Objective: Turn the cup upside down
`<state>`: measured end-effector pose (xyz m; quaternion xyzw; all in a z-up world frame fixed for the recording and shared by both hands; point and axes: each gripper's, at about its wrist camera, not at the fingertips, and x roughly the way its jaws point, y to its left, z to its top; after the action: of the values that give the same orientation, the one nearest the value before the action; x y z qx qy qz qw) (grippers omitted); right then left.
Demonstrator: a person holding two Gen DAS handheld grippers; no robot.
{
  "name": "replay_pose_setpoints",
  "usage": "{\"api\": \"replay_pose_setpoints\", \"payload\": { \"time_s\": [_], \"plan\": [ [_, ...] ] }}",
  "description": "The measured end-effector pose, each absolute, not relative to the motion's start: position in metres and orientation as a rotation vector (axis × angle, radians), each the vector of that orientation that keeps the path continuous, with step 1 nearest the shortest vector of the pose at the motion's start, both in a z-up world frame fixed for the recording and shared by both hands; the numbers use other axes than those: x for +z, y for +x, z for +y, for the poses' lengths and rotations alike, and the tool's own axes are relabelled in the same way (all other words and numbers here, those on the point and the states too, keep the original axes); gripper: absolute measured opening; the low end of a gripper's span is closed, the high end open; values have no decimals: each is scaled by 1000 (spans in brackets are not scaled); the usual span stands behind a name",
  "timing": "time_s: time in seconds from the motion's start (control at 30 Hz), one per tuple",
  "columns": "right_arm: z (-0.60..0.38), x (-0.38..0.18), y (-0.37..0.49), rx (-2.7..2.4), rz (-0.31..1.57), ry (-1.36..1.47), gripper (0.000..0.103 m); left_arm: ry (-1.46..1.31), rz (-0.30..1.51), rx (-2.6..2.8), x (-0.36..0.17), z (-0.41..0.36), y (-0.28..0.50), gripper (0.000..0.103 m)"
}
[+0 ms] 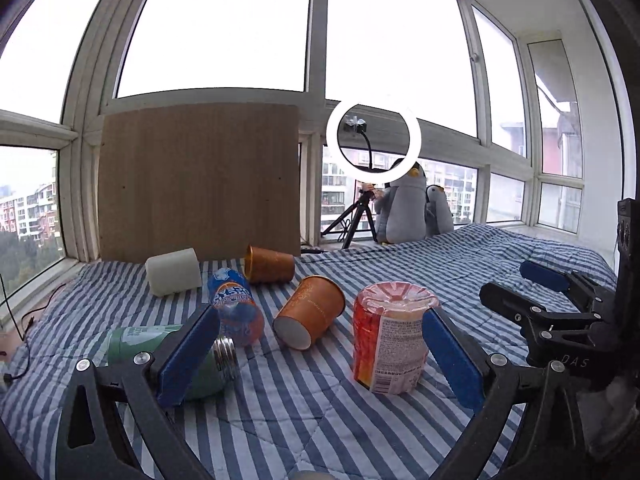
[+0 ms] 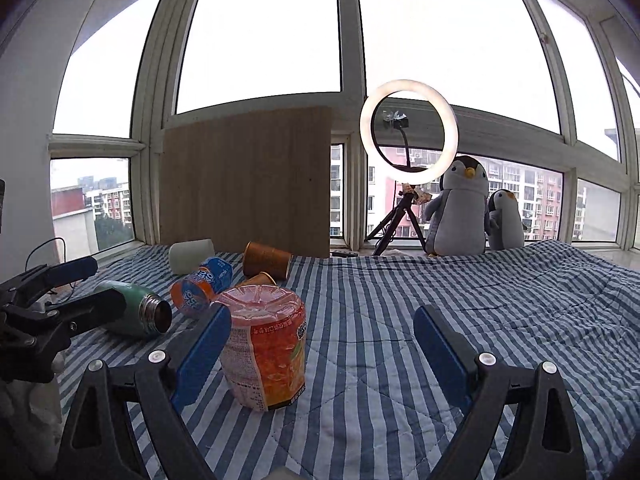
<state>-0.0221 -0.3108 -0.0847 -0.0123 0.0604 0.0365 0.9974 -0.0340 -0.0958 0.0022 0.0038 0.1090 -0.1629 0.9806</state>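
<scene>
Near the front of the striped bedspread (image 1: 300, 420), standing on end: an instant-noodle cup (image 1: 390, 344) (image 2: 266, 344), orange-red wrapper, crinkled clear film across the upward face. Printing on the wrapper reads inverted from the right wrist view. Sits close against the inner side of the left gripper's (image 1: 320, 316) right finger; touching or not, cannot tell. Likewise just beside the left finger of the right gripper (image 2: 322, 314), contact unclear.

Both grippers spread wide, blue pads well apart, nothing grasped. Seen from the left wrist, the right gripper (image 1: 506, 280) hangs off to the right of the noodle cup, also released.

Just left of the noodle cup, tipped on its side: an orange paper cup (image 1: 310, 318), white base toward the camera. Behind it, also on its side, a darker orange paper cup (image 1: 268, 265), mouth pointing left. Beside these, lying flat, a soda bottle (image 1: 236, 308) with a blue and orange label. Farther left, on its side, a green flask (image 2: 136, 308), threaded mouth uncapped. Toward the back left, a white cylinder (image 1: 173, 272), lying down.

Propped against the window, a wooden board (image 1: 200, 180). To its right, a lit ring light (image 1: 374, 140) on a tripod, then a large plush penguin (image 1: 404, 208) and a small plush penguin (image 1: 440, 210) side by side.
</scene>
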Motion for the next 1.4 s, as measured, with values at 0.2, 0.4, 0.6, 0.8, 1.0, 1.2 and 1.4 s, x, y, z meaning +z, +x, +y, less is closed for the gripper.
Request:
{"api": "replay_pose_setpoints", "payload": {
  "time_s": [0.2,0.4,0.6,0.8,1.0,1.2,1.4],
  "plan": [
    [-315,-81,-27,46,73,-17,91,1,176,-278,1,-90,-34,102],
    [-325,-85,-24,36,62,28,92,53,160,-260,-6,-105,-37,102],
    [-329,-86,-25,37,48,45,93,44,119,-236,-6,-103,-44,102],
    [-327,-87,-30,23,28,37,94,17,98,-220,-5,-95,-49,102],
    [-325,-87,-30,20,27,30,96,10,96,-210,-5,-93,-49,102],
    [-326,-86,-31,24,24,30,98,7,95,-204,-5,-92,-49,102],
    [-325,-87,-30,23,25,30,99,9,93,-203,-6,-92,-48,102]
  ]
}}
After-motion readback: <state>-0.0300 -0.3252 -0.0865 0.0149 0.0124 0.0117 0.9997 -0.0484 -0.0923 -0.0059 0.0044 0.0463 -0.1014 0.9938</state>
